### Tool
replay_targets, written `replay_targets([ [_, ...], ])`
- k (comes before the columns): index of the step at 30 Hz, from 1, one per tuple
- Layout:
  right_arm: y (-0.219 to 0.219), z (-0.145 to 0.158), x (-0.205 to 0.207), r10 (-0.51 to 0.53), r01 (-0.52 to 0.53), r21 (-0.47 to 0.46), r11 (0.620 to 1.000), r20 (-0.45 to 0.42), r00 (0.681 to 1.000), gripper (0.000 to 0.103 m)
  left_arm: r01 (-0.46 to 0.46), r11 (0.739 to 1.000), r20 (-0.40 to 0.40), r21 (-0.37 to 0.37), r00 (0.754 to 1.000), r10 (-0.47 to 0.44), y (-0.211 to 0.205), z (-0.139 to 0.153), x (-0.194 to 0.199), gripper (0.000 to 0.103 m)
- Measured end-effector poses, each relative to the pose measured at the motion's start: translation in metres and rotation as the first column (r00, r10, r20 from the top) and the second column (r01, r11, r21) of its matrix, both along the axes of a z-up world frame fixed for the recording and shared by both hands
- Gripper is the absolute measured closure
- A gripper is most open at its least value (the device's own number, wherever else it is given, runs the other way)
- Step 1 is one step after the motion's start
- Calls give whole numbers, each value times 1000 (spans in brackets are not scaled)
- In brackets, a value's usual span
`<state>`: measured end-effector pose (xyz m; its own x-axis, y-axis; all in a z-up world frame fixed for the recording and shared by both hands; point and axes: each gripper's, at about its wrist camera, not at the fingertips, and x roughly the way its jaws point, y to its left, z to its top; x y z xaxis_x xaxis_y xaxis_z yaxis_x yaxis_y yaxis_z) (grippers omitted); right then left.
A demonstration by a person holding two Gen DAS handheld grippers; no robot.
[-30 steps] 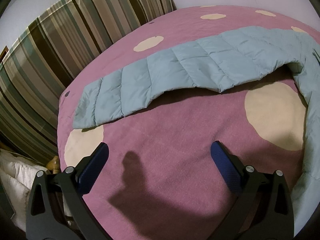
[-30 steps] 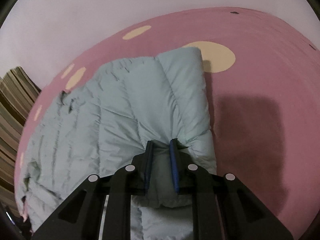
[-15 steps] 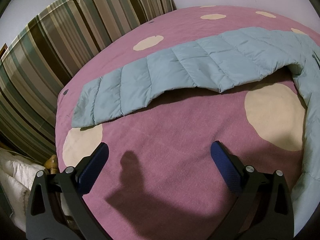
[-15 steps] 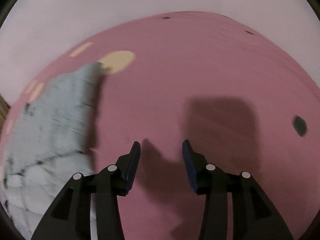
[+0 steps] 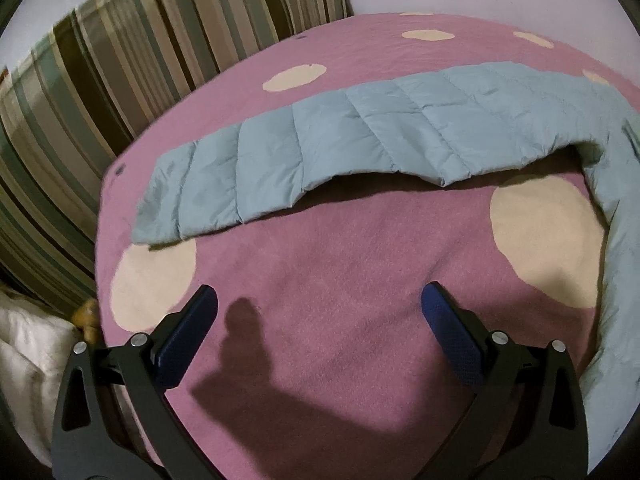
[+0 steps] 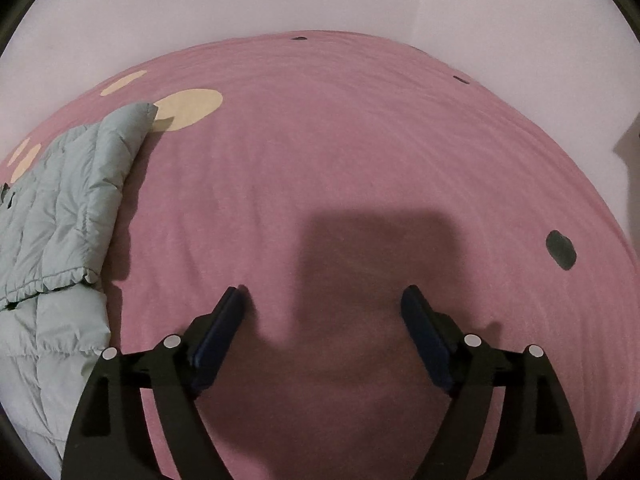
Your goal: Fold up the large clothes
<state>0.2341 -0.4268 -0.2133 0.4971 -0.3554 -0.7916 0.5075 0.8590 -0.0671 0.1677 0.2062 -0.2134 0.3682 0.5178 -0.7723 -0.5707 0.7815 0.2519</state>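
Note:
A pale blue quilted down jacket lies on a pink bed cover. In the left wrist view one long sleeve (image 5: 360,136) stretches out to the left across the bed, and the jacket's body runs down the right edge. My left gripper (image 5: 318,304) is open and empty over bare cover, in front of the sleeve. In the right wrist view the jacket (image 6: 68,208) lies at the left, with a sleeve folded over the body. My right gripper (image 6: 322,306) is open and empty over bare cover, to the right of the jacket.
The pink cover (image 6: 360,152) has cream spots (image 5: 548,240) and small dark dots (image 6: 560,250). Striped curtains (image 5: 100,80) hang behind the bed's left side. A white bundle (image 5: 28,364) lies past the bed's left edge. A plain wall (image 6: 280,0) stands behind the bed.
My right gripper has let go of the jacket, opened wide and swung to the right over bare cover. The left gripper has barely moved.

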Motion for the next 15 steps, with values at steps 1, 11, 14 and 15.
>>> replay_targets([
  [1,1,0,0,-1,1,-5,1000,-2,1000,22,-2,1000,10,-23,1000,2,3,0,-1,2],
  [11,1,-1,-2,-6,6,-9,1000,-1,1000,19,-57,996,122,-71,990,65,49,24,-37,2],
  [14,2,-1,-3,-7,7,-12,1000,-2,1000,18,-87,988,149,-129,983,106,81,29,-47,4],
  [15,2,-1,-3,-7,7,-13,1000,-2,1000,18,-103,979,167,-177,977,133,95,30,-52,10],
])
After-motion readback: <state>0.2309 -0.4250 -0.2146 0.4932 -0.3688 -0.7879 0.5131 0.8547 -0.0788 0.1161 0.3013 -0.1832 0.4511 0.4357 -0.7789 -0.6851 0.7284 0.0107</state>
